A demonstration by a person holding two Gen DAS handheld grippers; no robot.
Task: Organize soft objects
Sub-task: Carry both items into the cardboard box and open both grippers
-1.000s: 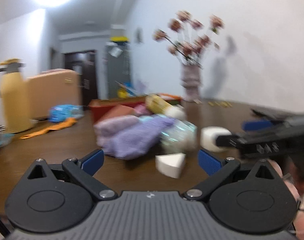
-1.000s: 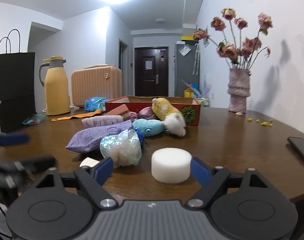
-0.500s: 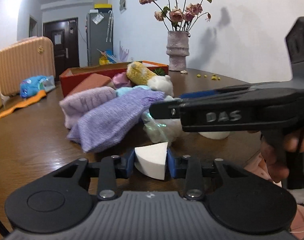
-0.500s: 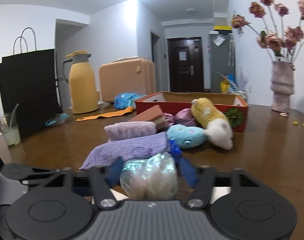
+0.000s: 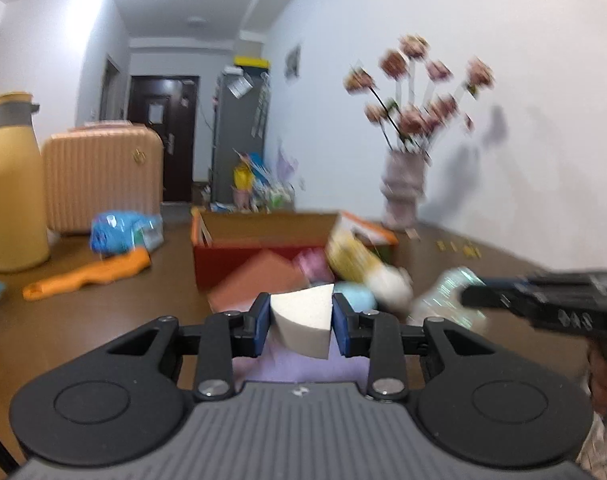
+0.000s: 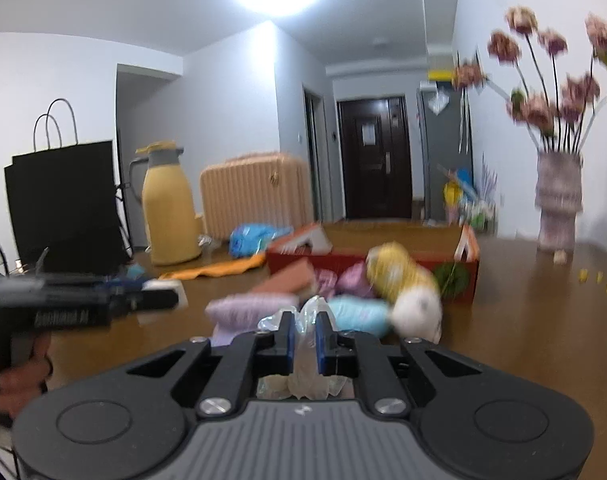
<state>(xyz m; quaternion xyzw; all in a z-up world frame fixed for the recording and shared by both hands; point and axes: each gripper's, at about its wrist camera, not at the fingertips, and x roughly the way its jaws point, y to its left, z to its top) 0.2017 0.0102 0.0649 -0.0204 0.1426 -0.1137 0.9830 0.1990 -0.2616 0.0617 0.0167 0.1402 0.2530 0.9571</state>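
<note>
My left gripper [image 5: 301, 322] is shut on a white wedge-shaped sponge [image 5: 302, 323], held above the brown table. My right gripper [image 6: 303, 338] is shut on a crinkly clear plastic bag [image 6: 305, 354] of pale stuff. The same bag [image 5: 447, 300] shows at the right of the left wrist view, held by the right gripper [image 5: 469, 299]. In front lie a lilac towel [image 6: 247, 312], a light blue plush [image 6: 359, 318], a yellow and white plush [image 6: 407, 284] and an orange-brown block [image 6: 291, 280]. Behind them stands a red open box [image 6: 469, 260].
A vase of pink flowers [image 6: 559, 200] stands at the right. A yellow jug [image 6: 169, 208], a tan suitcase [image 6: 255, 196], a black paper bag [image 6: 63, 204], a blue packet [image 5: 123, 232] and an orange cloth [image 5: 87, 276] sit at the left and back.
Both grippers closed, the left on the white wedge and the right on the plastic bag. Both then rose off the table with their loads.
</note>
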